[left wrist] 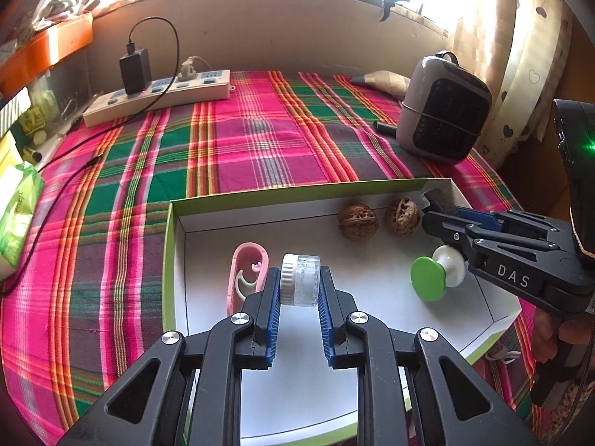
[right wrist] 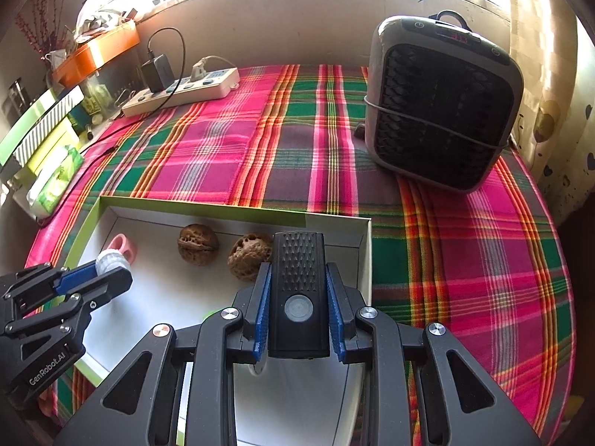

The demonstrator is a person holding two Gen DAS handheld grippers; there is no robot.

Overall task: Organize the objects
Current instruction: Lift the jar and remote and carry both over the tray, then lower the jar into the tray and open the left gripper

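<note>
Seen from two wrist cameras above a table spread with a pink, green and red plaid cloth (left wrist: 238, 141). Near the front edge, a shallow white tray (left wrist: 372, 334) with a green rim.

Left gripper (left wrist: 300, 282), clamped on a small clear round container (left wrist: 300, 278) with a ribbed white cap, held on its side over the tray's left half. Printed in white on its body, in the right wrist view: "GenRobot.AI".

Right gripper (right wrist: 299, 297), closed on a black rectangular device (right wrist: 298, 290) with a studded upper face and a round grey button, held over the tray's far right corner. Printed on its finger, in the left wrist view: "DAS".

Inside the tray: two walnuts (left wrist: 357, 221) (left wrist: 402, 217) side by side along the far wall; a pink oval plastic piece (left wrist: 247, 278) near the left wall; a green-and-white knob-shaped item (left wrist: 435, 273) toward the right wall, just beside the right gripper's finger.

Beyond the tray: a white power strip (left wrist: 160, 94) with a black charger (left wrist: 134, 70) plugged in, at the far left corner of the table; a grey heater (right wrist: 442, 100) with a dark grille at the far right, small red display on top, digits not legible. Green tissue pack (left wrist: 16, 208) at the left edge, writing too blurred to read.
</note>
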